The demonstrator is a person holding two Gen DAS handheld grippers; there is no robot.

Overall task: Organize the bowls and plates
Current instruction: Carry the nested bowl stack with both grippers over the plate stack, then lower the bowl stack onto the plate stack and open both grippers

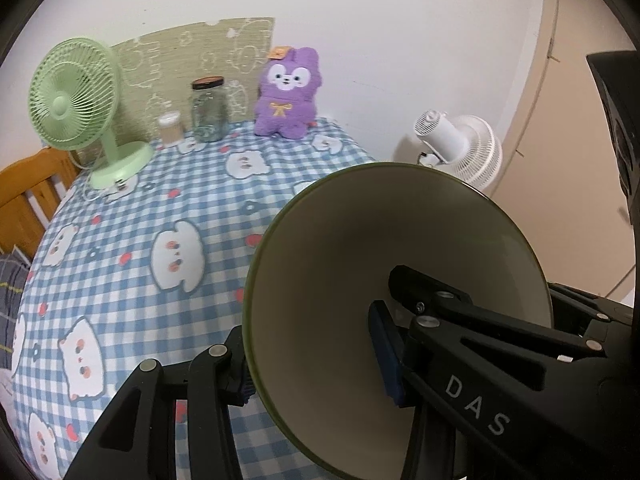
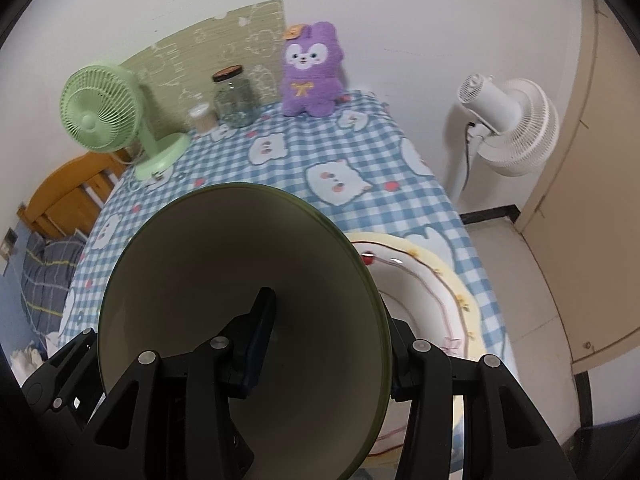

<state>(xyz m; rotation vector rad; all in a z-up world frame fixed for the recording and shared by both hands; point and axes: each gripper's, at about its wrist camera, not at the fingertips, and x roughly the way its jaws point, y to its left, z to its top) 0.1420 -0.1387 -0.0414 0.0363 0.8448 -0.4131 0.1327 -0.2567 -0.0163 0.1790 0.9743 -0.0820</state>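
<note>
From the left wrist view, the left gripper (image 1: 316,364) is clamped on the near rim of a green-edged bowl (image 1: 360,248), one finger inside against the cream wall and the other outside below the rim, so the bowl stands tilted on edge, clear above the checked tablecloth (image 1: 160,208). At the back of the table stand a green fan (image 1: 76,96), a small lidded pot (image 1: 170,130), a glass jar (image 1: 209,110) and a purple plush toy (image 1: 286,96), with a white fan (image 1: 460,148) beyond the table's far right edge. From the right wrist view, the right gripper (image 2: 326,354) likewise grips the bowl (image 2: 224,264) by its rim, the inner finger pressed to the inside wall and the outer one behind the rim on the right. Whether this is the same bowl or a second one I cannot tell. Just behind it to the right, a cream plate (image 2: 432,280) with a yellow flowered border lies on the tablecloth near the table's right edge. The same fans, jar and toy line the far side, and a wooden bed frame (image 2: 68,192) shows at left.
</note>
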